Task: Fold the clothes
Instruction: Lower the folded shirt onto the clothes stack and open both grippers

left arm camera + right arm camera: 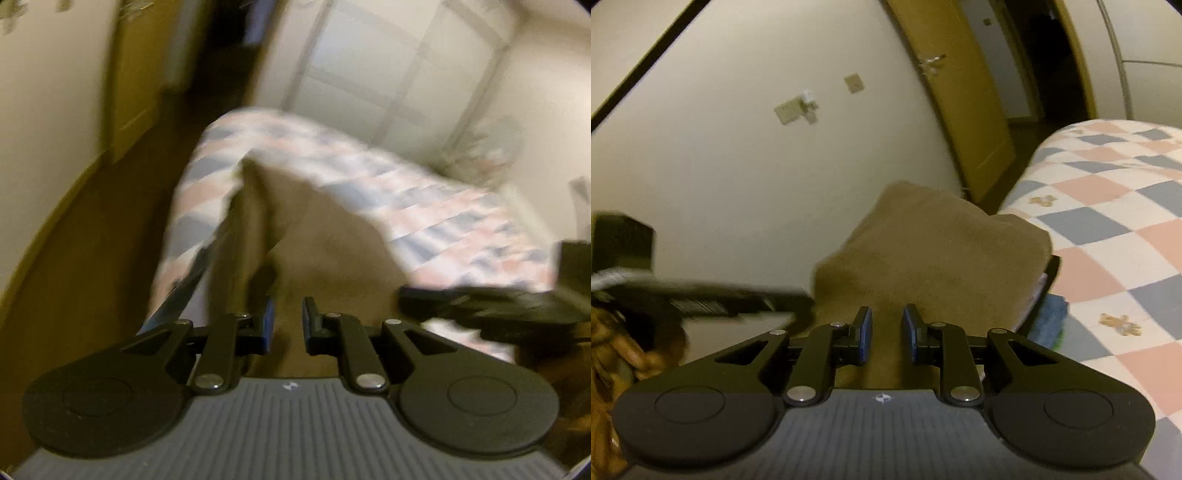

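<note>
1 brown garment (934,243), 2 hand-held grippers (288,321), 1 bed (1108,206).

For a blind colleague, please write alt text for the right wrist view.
A brown cloth lies bunched between the two fingers of the right tool, which stand slightly apart. A bed with a pink, blue and white checked quilt is at right, the left tool at left, a wall and wooden door behind.
</note>
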{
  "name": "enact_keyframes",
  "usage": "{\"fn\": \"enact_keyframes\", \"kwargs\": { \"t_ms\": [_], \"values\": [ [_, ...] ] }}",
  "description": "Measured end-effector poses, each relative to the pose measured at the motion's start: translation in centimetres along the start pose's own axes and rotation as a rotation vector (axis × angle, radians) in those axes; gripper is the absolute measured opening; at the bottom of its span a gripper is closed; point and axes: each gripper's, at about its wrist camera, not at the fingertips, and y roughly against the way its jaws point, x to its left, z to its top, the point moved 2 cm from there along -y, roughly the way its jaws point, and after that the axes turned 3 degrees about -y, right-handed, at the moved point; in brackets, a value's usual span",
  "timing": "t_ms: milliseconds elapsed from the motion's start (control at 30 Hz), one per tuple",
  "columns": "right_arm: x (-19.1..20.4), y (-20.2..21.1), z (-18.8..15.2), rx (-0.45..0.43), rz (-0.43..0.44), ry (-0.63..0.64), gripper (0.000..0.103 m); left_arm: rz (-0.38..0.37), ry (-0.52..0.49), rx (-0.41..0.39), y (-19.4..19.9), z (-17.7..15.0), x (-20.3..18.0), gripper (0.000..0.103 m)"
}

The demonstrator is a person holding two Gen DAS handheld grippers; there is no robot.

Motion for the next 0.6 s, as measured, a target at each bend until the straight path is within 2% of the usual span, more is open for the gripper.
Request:
{"fn": "enact_keyframes", "kwargs": {
  "t_ms": [100,133,167,333,600],
  "values": [
    [-0.6,1.3,0.9,-0.009,0.044,0.008,0.041,0.096,0.042,-0.013,1.3,-0.3,-1.3,0.015],
    [-0.9,1.8,1.2,-0.009,0.057,0.01,0.047,0.134,0.055,-0.021,1.7,-0.2,-2.0,0.021],
    [-1.5,2.2,1.5,-0.003,0.067,0.01,0.047,0.173,0.068,-0.029,2.1,-0.2,-2.7,0.027],
    [-4.7,4.0,2.9,0.083,0.128,0.077,0.049,0.311,0.173,-0.048,2.7,-1.1,-8.1,0.036],
    [-8.8,6.6,4.5,0.193,0.218,0.221,0.063,0.493,0.267,-0.021,2.3,-2.4,-15.5,0.055]
  ]
}}
